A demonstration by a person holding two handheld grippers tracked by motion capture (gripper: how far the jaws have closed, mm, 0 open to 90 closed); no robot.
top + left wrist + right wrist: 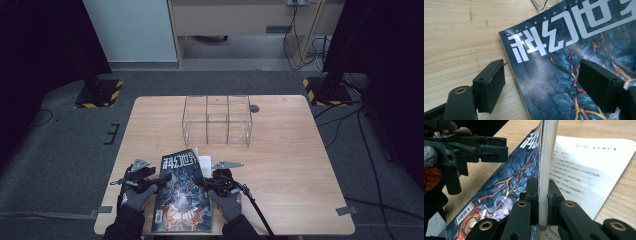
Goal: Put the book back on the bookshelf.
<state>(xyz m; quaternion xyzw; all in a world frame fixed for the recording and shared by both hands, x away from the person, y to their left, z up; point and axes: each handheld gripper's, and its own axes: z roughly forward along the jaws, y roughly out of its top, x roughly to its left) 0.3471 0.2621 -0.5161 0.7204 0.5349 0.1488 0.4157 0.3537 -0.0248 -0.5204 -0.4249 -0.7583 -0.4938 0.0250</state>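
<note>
Right gripper view puts the main risk closest to us: our right gripper (pixel 543 202) has its jaws pressed on the free edge of the magazine (pixel 506 185), pinching a thick block of pages that stands nearly on edge. Below it one printed page (pixel 584 170) lies flat on the table (pixel 621 195). We judge the clamped block could slide out, since the pads bite only a narrow strip near the edge, or the flat page could crease if the block drops back on it.

Across the cover, our left gripper (pixel 544 85) has its jaws spread wide: one sits over bare wood just beside the spine edge, the other over the cover. It grips nothing, so the magazine (pixel 574 57) could skid on the table (pixel 456 37) if we pull with the right alone.

From the high view, the magazine (pixel 182 192) sits at the near edge between both grippers, well apart from the clear box (pixel 217 120) at the far side.
</note>
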